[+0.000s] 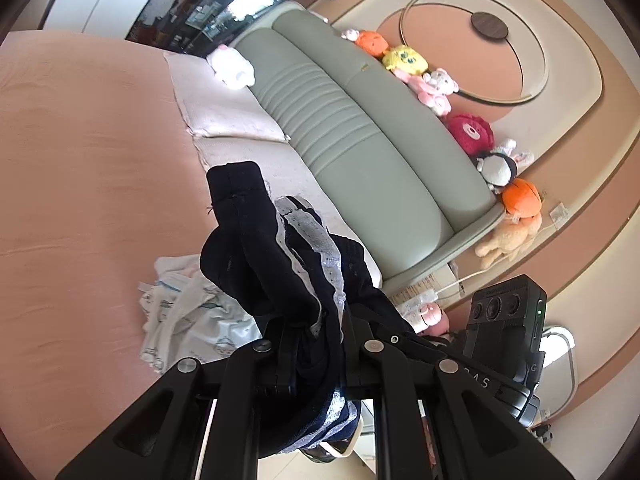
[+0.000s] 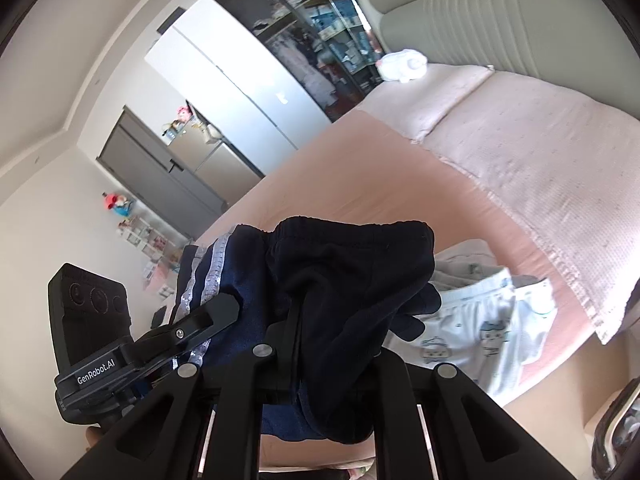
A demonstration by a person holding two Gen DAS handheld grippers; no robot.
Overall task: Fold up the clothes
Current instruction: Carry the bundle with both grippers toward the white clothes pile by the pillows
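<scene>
Shorts (image 1: 280,256), navy, pale side stripes, bunched between both grippers.

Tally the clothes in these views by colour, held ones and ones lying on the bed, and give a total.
Navy with silver side stripes: 1, the shorts clamped by both the left gripper and the right gripper.
White with a blue print: 1, the crumpled garment lying on the pink bed.
Total: 2
</scene>
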